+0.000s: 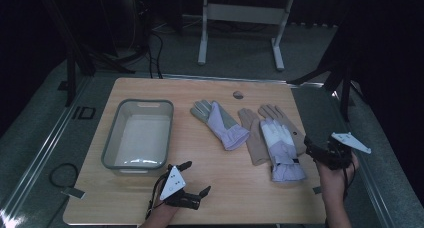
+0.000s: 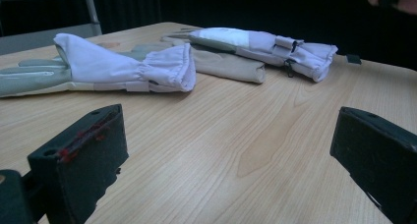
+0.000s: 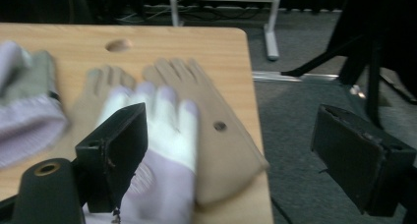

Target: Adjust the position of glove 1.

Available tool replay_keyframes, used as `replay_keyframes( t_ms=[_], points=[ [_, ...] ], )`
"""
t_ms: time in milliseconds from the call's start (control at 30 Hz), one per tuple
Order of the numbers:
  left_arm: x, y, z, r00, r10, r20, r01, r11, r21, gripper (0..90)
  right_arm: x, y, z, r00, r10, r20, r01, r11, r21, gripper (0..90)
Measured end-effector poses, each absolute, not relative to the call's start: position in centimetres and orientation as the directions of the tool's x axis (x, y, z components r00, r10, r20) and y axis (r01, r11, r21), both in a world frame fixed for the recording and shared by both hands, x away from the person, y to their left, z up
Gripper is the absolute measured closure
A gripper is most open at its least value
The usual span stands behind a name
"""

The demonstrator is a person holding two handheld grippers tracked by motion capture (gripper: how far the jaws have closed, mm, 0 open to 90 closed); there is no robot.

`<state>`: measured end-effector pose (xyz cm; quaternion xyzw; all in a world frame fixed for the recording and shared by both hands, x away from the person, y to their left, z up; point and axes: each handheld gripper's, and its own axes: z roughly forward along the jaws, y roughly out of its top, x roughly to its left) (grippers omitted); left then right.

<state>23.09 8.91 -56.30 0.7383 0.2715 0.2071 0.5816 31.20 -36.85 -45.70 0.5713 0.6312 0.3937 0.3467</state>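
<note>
Nothing binned yet: bin (image 1: 111, 138) empty, gloves on counter (image 1: 220, 188). Right gripper (image 1: 320, 150) fingers wide open, empty, beside white/lilac glove (image 1: 282, 148) atop tan gloves (image 1: 252, 135). Left gripper (image 1: 192, 180) fingers wide open, empty; grey/lilac glove (image 1: 220, 123) mid-counter.

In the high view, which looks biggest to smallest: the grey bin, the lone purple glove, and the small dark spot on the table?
1. Bin, clearly largest.
2. Purple glove, about half the bin's length.
3. Dark spot, tiny; it lies farthest from the camera, though that hardly explains the difference.
</note>
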Motion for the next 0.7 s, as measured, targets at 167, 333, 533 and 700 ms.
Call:
replay_keyframes(
  t_ms=[167, 333, 533, 700],
  points=[
    [23.1, 8.9, -56.3, 0.767, 0.641, -0.009, 0.160, -0.178, 0.971, 0.7, 32.2, -35.9, -44.0, -0.182, 0.983, 0.025, 0.439, 0.058, 0.896, 12.5],
    [23.1, 8.9, -56.3, 0.767, 0.642, -0.011, 0.161, -0.176, 0.971, 0.6, 33.0, -34.3, -42.4, -0.267, 0.963, 0.031, 0.420, 0.087, 0.903, 12.1],
    [23.1, 8.9, -56.3, 0.768, 0.640, -0.014, 0.165, -0.177, 0.970, 0.7, 34.1, -32.3, -41.3, -0.353, 0.935, 0.022, 0.407, 0.132, 0.904, 14.4],
    [23.1, 8.9, -56.3, 0.768, 0.640, -0.017, 0.167, -0.175, 0.970, 0.6, 35.6, -30.8, -41.0, -0.403, 0.915, 0.003, 0.401, 0.173, 0.900, 16.7]
  ],
)
